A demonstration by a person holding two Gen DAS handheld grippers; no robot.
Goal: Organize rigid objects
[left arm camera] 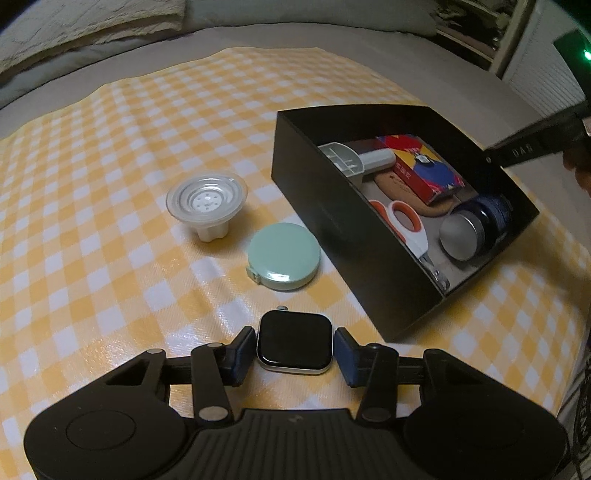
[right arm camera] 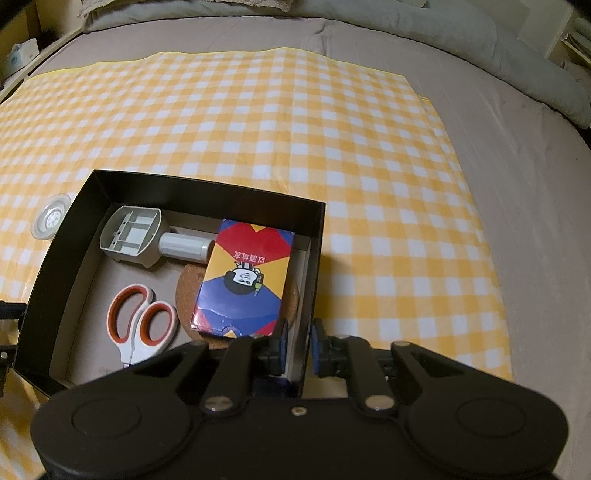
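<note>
A square smartwatch body [left arm camera: 294, 346] with a black screen lies on the checked cloth between the pads of my left gripper [left arm camera: 294, 355]. The pads stand at its two sides; contact is unclear. A mint round case [left arm camera: 284, 256] and a clear plastic cap [left arm camera: 207, 199] lie beyond it. My right gripper [right arm camera: 298, 347] is shut on the right wall of the black box [right arm camera: 312, 295], one finger inside, one outside. The box holds scissors [right arm camera: 142, 321], a grey scoop [right arm camera: 135, 236], a colourful card box [right arm camera: 245, 280], a cork coaster [right arm camera: 190, 288] and a round tin [left arm camera: 461, 232].
The yellow checked cloth [right arm camera: 295, 129] covers a grey bed with pillows [right arm camera: 406, 33] at the far side. The clear cap also shows left of the box in the right wrist view [right arm camera: 50, 219]. Shelves stand at the far right [left arm camera: 480, 33].
</note>
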